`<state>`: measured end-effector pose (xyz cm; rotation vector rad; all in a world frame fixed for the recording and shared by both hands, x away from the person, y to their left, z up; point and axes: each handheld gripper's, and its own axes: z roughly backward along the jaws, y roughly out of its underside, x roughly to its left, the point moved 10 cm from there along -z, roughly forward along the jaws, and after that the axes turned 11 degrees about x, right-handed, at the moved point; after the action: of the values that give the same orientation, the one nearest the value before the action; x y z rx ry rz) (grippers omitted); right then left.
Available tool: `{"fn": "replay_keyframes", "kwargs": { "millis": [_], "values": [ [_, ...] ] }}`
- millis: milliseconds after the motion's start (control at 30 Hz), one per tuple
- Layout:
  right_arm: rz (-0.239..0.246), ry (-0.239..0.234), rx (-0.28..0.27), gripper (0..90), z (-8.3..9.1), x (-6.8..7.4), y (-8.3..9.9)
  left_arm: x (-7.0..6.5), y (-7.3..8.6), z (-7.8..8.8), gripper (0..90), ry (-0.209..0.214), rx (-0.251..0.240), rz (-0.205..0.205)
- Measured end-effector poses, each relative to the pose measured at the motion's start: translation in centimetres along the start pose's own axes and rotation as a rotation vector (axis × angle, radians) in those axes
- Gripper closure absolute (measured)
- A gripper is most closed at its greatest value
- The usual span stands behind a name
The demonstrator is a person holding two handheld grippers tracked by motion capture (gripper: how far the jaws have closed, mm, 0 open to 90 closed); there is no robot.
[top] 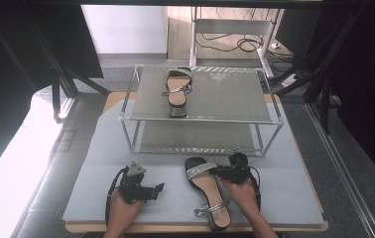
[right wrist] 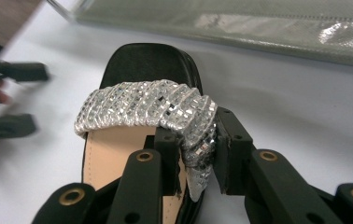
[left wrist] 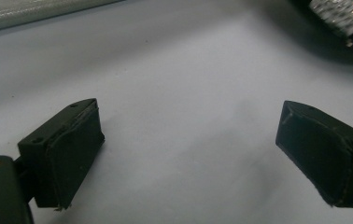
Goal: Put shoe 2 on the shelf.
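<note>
Black jaws — grey three-cornered plate (top: pixel 136 169).

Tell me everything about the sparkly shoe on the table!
The sandal is flat, with a black sole, a tan insole, a square open toe and a glittery silver strap across the front. A thin silver strap with a buckle lies near its heel. It rests sole-down on the pale mat, toe toward the rack. The right gripper pinches one end of the glittery strap.

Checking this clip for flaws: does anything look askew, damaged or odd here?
Nothing looks damaged. The right gripper is shut on the sequined strap of the sandal on the table, bunching the strap's end. Its mate lies alone on the rack.
</note>
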<state>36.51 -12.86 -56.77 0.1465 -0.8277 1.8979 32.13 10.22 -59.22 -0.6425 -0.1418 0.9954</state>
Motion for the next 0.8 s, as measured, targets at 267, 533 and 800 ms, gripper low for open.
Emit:
{"fn": "replay_keyframes", "kwargs": {
  "millis": [267, 533, 800],
  "values": [
    [0.007, -0.040, -0.018, 73.6, 2.4, 1.2, -0.6, 0.0, 0.0, 0.0, 7.0, -0.004, 0.001, -0.003],
    [-0.001, -0.068, -0.029, 73.5, 4.0, 1.6, -0.8, 0.0, 0.0, 0.0, 7.0, -0.003, 0.001, -0.002],
    [0.011, -0.065, -0.046, 73.5, 5.8, 2.3, -1.4, 0.0, 0.0, 0.0, 7.1, -0.002, 0.001, -0.002]
  ]
}}
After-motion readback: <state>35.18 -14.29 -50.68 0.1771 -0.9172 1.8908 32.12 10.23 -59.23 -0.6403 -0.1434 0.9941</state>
